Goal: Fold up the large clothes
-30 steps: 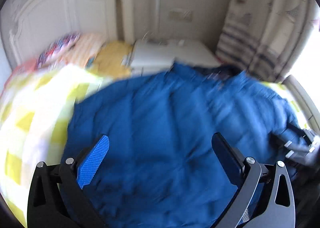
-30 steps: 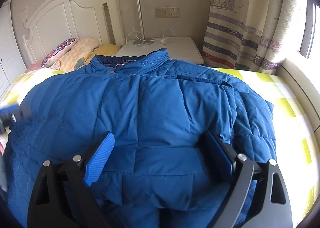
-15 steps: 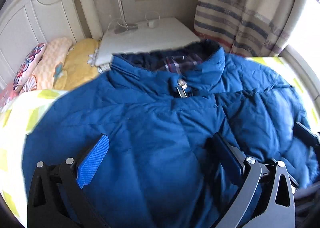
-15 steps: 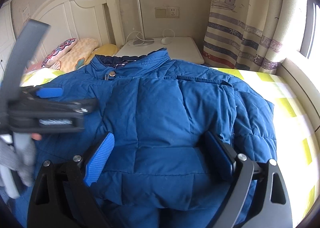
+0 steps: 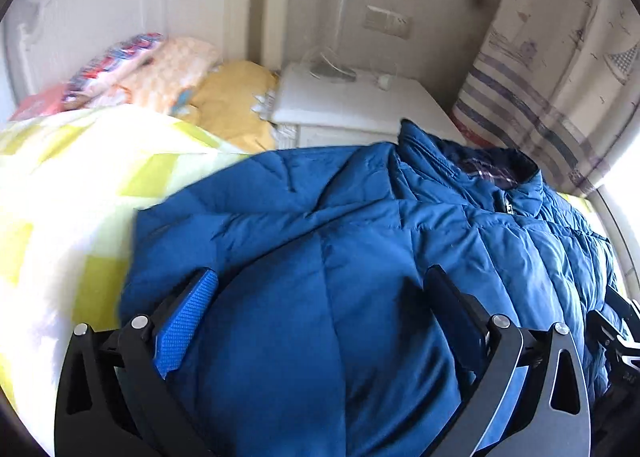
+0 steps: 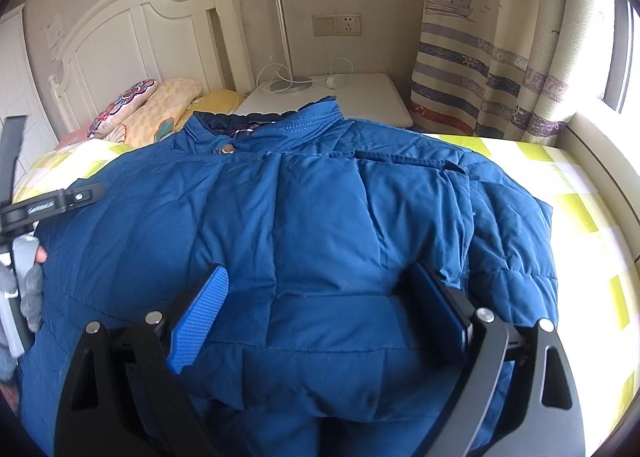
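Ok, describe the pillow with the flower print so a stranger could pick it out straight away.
Start at the white wooden headboard at the head of the bed. Three pillows lie in a row at its foot, beyond the collar of the blue quilted jacket. The flower-print pillow is the one farthest from the white nightstand, white with red and dark petals, unlike the peach checked pillow and plain yellow pillow.

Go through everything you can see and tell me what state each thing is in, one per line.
Jacket: spread flat on the bed, zipped shut, collar toward the headboard.
Left claw: open, over the jacket.
Right claw: open, over the jacket.
Curtain: drawn.
Bedspread: laid out under the jacket.
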Motion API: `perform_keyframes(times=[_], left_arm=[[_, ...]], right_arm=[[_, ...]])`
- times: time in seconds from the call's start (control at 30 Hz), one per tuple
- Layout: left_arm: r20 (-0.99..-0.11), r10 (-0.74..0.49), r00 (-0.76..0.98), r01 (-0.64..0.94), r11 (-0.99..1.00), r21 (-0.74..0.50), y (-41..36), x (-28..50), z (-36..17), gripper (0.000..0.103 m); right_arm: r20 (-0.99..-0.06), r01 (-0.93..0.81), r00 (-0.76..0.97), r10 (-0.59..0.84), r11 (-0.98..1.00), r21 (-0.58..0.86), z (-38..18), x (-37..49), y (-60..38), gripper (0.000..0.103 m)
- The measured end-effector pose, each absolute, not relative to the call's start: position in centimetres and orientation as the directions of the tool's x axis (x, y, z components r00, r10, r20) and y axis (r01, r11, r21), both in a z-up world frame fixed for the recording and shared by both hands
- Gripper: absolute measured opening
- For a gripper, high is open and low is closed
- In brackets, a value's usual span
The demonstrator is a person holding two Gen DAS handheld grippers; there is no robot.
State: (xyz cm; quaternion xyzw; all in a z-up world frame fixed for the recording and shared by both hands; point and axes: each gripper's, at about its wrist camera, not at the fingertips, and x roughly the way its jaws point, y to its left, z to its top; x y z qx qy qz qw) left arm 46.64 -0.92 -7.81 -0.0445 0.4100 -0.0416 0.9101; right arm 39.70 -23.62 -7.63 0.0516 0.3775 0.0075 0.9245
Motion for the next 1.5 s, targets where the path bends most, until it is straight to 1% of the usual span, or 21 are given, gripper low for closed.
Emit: perform_keyframes(times=[0.07,0.13,0.2,0.27,0.47,0.57,0.63,0.7,0.8,0.83,0.93,0.97,1.0,1.03,1.1,1.13,1.17,1.23,1.33,1.43,1.5], left_arm=[[-0.699,-0.093,0.709,0.029,0.994,-0.104,-1.8,43.8,-6.3,0.098],[-0.679,-0.081,0.729,0.040,0.996,-0.075,-2.5,40.8,-5.2,0.098],[-0.728,-0.045,0.684,0.057,0.998,-0.008,-3.3,39.5,-5.9,0.098],[-0.770,-0.022,0.638,0.099,0.994,0.054,-4.0,40.0,-8.5,0.099],[-0.757,-0.009,0.654,0.099,0.992,0.074,-3.9,40.0,-9.1,0.099],[-0.751,-0.037,0.659,0.092,0.995,0.033,-3.3,39.6,-8.8,0.098],[-0.735,-0.016,0.678,0.077,0.996,0.050,-3.2,37.6,-7.5,0.098],[-0.706,-0.039,0.707,0.117,0.991,0.062,-3.0,34.5,-5.9,0.098],[-0.709,-0.051,0.704,0.147,0.986,0.075,-2.6,31.0,-5.1,0.098],[-0.728,-0.048,0.683,0.158,0.984,0.084,-2.2,29.5,-5.6,0.098],[-0.791,-0.018,0.611,0.168,0.980,0.107,-1.4,27.7,-8.7,0.098],[-0.821,-0.013,0.571,0.167,0.981,0.101,-1.0,27.6,-10.3,0.099],[-0.819,-0.036,0.573,0.156,0.986,0.066,-0.4,27.6,-10.1,0.099],[-0.815,-0.046,0.577,0.136,0.990,0.041,0.2,27.6,-9.9,0.099],[-0.825,-0.047,0.563,0.121,0.992,0.027,0.6,27.9,-10.2,0.099],[-0.829,-0.028,0.559,0.117,0.992,0.045,0.5,27.8,-10.2,0.099],[-0.826,0.022,0.563,0.103,0.990,0.096,0.2,27.1,-10.0,0.099],[-0.815,0.050,0.577,0.106,0.985,0.136,0.1,25.6,-10.0,0.099],[-0.815,0.014,0.580,0.090,0.993,0.082,2.0,23.1,-10.4,0.099],[-0.819,-0.046,0.571,0.057,0.998,-0.015,4.3,22.3,-10.5,0.099],[-0.818,-0.033,0.574,0.019,0.999,-0.027,5.2,21.6,-10.1,0.099]], right_arm=[[-0.698,0.026,0.714,0.053,0.994,0.102,-7.7,39.7,-23.6,0.092],[-0.697,0.025,0.715,0.055,0.994,0.105,-7.7,39.7,-23.6,0.092],[-0.697,0.025,0.714,0.058,0.994,0.108,-7.7,39.7,-23.7,0.092],[-0.698,0.025,0.714,0.057,0.994,0.106,-7.7,39.8,-23.7,0.092],[-0.701,0.030,0.711,0.050,0.994,0.102,-7.8,40.0,-23.9,0.092],[-0.701,0.031,0.712,0.045,0.995,0.096,-7.8,39.9,-23.7,0.092],[-0.704,0.001,0.705,0.084,0.993,0.120,-7.6,39.6,-23.8,0.096],[-0.736,-0.019,0.671,0.090,0.994,0.104,-6.6,38.5,-23.4,0.095],[-0.695,-0.095,0.699,0.171,0.985,0.146,-4.3,33.8,-22.6,0.095],[-0.686,-0.119,0.707,0.170,0.985,0.122,-3.8,31.2,-22.0,0.095],[-0.720,-0.126,0.686,0.104,0.992,0.023,-5.2,27.0,-20.9,0.095],[-0.755,-0.116,0.653,0.056,0.993,-0.028,-7.1,26.0,-20.7,0.095],[-0.787,-0.103,0.617,0.021,0.993,-0.055,-8.6,25.8,-20.8,0.095],[-0.804,-0.102,0.595,0.029,0.994,-0.039,-9.3,25.8,-21.1,0.095],[-0.796,-0.054,0.605,0.028,0.999,-0.006,-8.7,25.3,-22.3,0.096],[-0.807,-0.047,0.590,0.023,0.999,-0.005,-8.7,25.2,-22.4,0.096],[-0.812,-0.040,0.584,0.007,0.999,-0.020,-8.5,24.7,-22.4,0.096],[-0.797,-0.047,0.604,0.003,0.998,-0.032,-8.1,23.0,-22.1,0.096],[-0.810,-0.068,0.586,0.014,0.997,-0.031,-9.3,20.0,-22.4,0.100],[-0.801,-0.084,0.595,0.060,0.996,0.012,-9.8,18.3,-23.2,0.100],[-0.805,-0.048,0.593,0.017,0.999,-0.015,-9.1,17.7,-23.2,0.100]])
